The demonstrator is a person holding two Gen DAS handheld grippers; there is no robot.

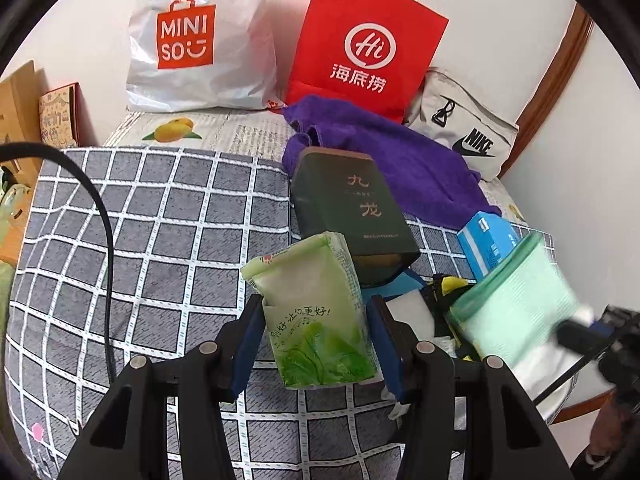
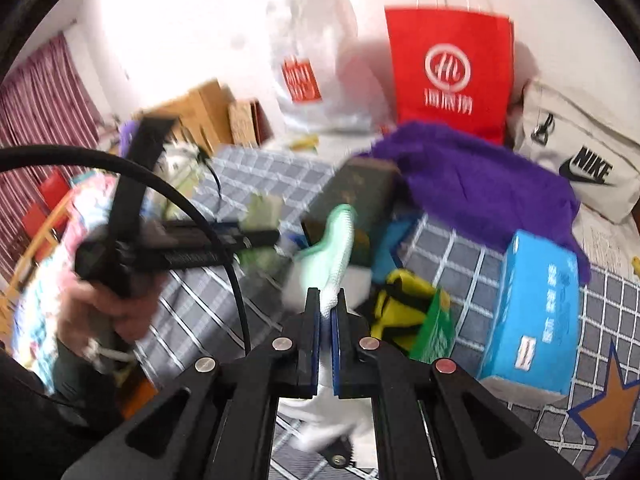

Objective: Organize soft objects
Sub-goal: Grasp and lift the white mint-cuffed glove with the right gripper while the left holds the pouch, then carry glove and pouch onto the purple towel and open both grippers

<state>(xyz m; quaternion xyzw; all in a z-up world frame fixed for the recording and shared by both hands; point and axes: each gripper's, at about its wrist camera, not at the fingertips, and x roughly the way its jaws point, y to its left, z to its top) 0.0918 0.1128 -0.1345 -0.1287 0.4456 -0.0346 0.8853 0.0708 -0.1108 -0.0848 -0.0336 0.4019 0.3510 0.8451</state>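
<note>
My left gripper (image 1: 316, 332) is shut on a green tissue pack (image 1: 316, 312) and holds it above the grey checked bedcover (image 1: 160, 216). My right gripper (image 2: 327, 312) is shut on a mint green and white sock (image 2: 338, 240); the sock also shows blurred in the left wrist view (image 1: 516, 304). A purple towel (image 1: 384, 152) lies behind a dark green box (image 1: 348, 204); the towel also shows in the right wrist view (image 2: 480, 184). A blue tissue box (image 2: 536, 308) lies on the cover to the right. The left gripper (image 2: 260, 236) shows blurred in the right wrist view.
A white Miniso bag (image 1: 192, 40), a red paper bag (image 1: 368, 44) and a grey Nike bag (image 1: 464, 128) stand against the wall. A yellow and black item (image 2: 404, 308) and a green packet (image 2: 436, 328) lie beside the blue box. A black cable (image 1: 104, 220) crosses the left side.
</note>
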